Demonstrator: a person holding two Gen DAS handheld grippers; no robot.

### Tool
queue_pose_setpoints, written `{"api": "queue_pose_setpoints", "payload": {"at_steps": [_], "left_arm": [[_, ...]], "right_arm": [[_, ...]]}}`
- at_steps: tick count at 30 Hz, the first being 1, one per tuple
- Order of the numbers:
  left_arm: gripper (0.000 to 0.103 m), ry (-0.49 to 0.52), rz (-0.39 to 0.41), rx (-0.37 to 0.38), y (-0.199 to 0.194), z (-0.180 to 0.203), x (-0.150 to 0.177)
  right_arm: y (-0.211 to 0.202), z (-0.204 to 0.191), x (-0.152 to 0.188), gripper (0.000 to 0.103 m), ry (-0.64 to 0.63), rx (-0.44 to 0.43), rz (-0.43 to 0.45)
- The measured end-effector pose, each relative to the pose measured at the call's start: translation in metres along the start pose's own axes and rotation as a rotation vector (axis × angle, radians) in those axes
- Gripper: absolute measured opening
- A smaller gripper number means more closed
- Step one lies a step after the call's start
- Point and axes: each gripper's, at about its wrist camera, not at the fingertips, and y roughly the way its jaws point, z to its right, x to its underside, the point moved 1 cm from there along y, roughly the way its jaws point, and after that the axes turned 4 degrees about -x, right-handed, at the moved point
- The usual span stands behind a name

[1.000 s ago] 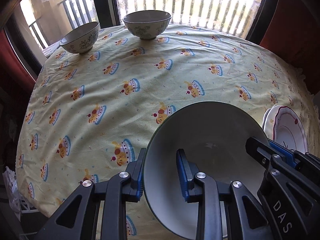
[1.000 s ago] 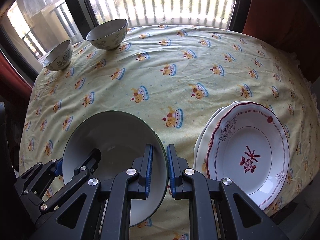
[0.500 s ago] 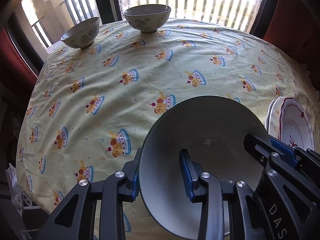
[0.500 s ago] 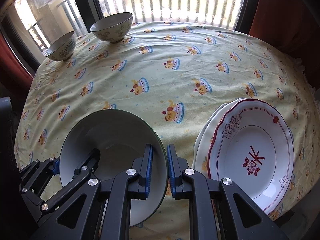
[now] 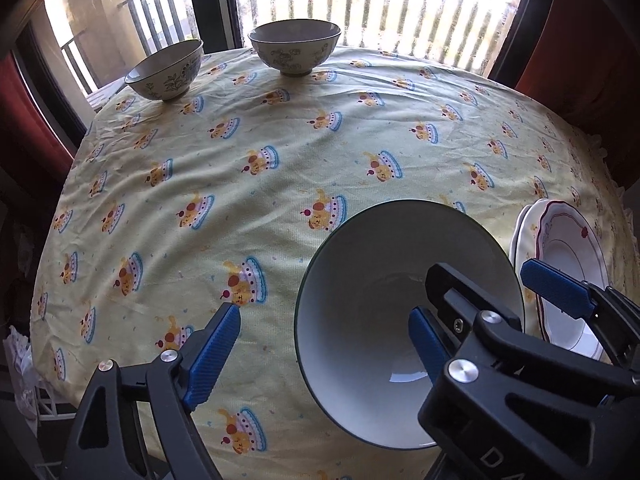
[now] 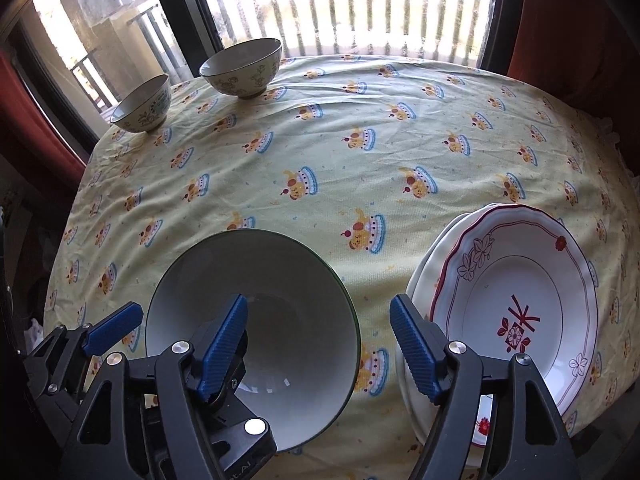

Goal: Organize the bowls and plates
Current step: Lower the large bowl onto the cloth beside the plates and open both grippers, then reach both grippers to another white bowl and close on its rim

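Standing wide, the jaws of the left gripper (image 5: 324, 332) and the right gripper (image 6: 318, 338) have just been opening, and each straddles a side of the white bowl's (image 6: 256, 332) rim with no pad pressing on it. The bowl is judged to be released and resting on the yellow tablecloth (image 6: 360, 160) near the front edge, just beside the stacked plates (image 6: 520, 312). For the release to be finished well, both grippers should be lifted straight up until the inner fingers clear the rim, so that the bowl is not tipped or dragged. Care is needed on the right, where the outer finger hangs close to the plates. Two patterned bowls (image 5: 294, 50) are left well apart at the far edge.
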Motion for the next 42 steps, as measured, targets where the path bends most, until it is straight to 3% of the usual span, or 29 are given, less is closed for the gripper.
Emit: {"api": "queue_pose_setpoints", "payload": {"at_steps": [7, 14, 22, 31, 42], "left_arm": [[0.088, -0.013, 0.0, 0.028, -0.007, -0.015, -0.005], [0.088, 0.001, 0.03, 0.044, -0.019, -0.034, -0.024], [0.087, 0.025, 0.062, 0.074, -0.023, -0.062, -0.048], [0.085, 0.059, 0.134, 0.044, -0.024, -0.11, -0.086], [0.085, -0.012, 0.162, 0.056, -0.003, -0.185, -0.138]], "right_arm": [[-0.003, -0.016, -0.005, 0.079, -0.005, -0.002, -0.001], [-0.016, -0.03, -0.018, 0.079, 0.073, 0.025, 0.06], [-0.025, -0.06, -0.039, 0.079, 0.072, 0.061, 0.11], [-0.013, -0.108, -0.076, 0.079, 0.071, 0.052, 0.123], [0.011, -0.175, -0.129, 0.079, 0.021, 0.062, 0.161]]}}
